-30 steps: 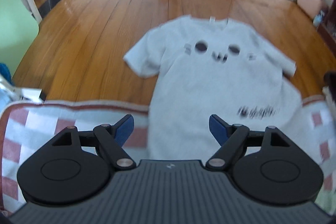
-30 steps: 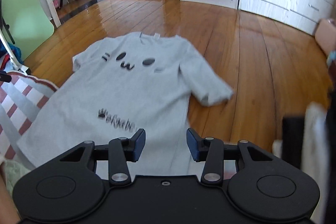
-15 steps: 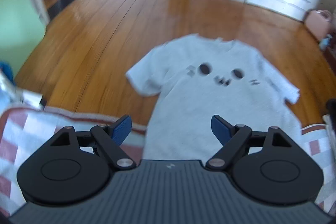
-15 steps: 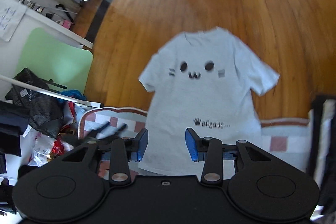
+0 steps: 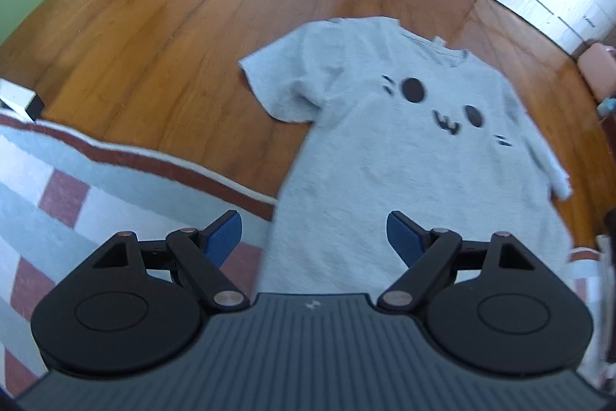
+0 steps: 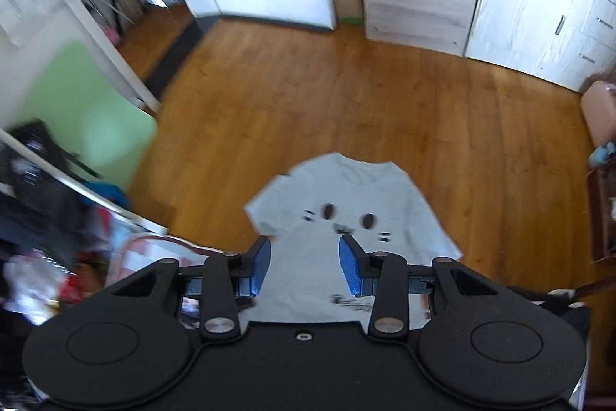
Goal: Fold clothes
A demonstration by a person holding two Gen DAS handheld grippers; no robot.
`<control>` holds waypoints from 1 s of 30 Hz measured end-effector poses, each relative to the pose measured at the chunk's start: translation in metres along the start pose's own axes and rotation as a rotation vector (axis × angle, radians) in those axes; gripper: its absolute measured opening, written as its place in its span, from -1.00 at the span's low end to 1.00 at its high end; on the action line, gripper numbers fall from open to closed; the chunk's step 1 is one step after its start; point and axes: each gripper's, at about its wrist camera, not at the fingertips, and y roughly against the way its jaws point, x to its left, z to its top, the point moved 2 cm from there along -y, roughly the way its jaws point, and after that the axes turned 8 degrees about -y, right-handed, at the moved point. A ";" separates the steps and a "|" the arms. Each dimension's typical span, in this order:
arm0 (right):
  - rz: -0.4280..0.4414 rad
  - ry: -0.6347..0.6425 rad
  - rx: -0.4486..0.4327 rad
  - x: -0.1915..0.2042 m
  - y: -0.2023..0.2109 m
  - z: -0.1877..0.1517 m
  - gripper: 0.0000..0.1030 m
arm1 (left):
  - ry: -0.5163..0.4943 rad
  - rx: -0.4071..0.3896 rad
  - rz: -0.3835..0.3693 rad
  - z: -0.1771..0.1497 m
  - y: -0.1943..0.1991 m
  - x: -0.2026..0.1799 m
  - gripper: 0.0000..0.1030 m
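Observation:
A light grey T-shirt [image 5: 404,141] with a black cat face lies spread flat, face up, partly on the wooden floor and partly on a checked rug [image 5: 57,187]. My left gripper [image 5: 313,234] hovers low over the shirt's lower left part, jaws wide open and empty. In the right wrist view the same T-shirt [image 6: 346,210] looks small and far below. My right gripper [image 6: 304,264] hangs high above it, jaws apart with nothing between the blue pads.
White wardrobes and drawers [image 6: 539,6] line the far wall. A green panel [image 6: 81,118] and a cluttered rack [image 6: 34,187] stand at the left. A pink bag [image 5: 596,72] sits at the right edge of the wooden floor [image 5: 173,26].
My right gripper has risen far above the shirt, which now looks much smaller. My left gripper has dropped closer to the shirt's left side and rolled a little.

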 end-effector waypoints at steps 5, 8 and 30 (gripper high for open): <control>-0.140 0.163 0.065 -0.028 -0.158 -0.008 -0.13 | -0.008 -0.081 0.067 -0.004 -0.028 0.019 0.54; -0.174 0.265 0.106 -0.067 -0.251 -0.025 -0.13 | -0.027 -0.122 0.119 -0.010 -0.047 0.031 0.52; -0.135 0.163 -0.259 -0.204 -0.594 0.035 -0.14 | 0.165 -0.131 0.056 0.083 -0.165 0.092 0.52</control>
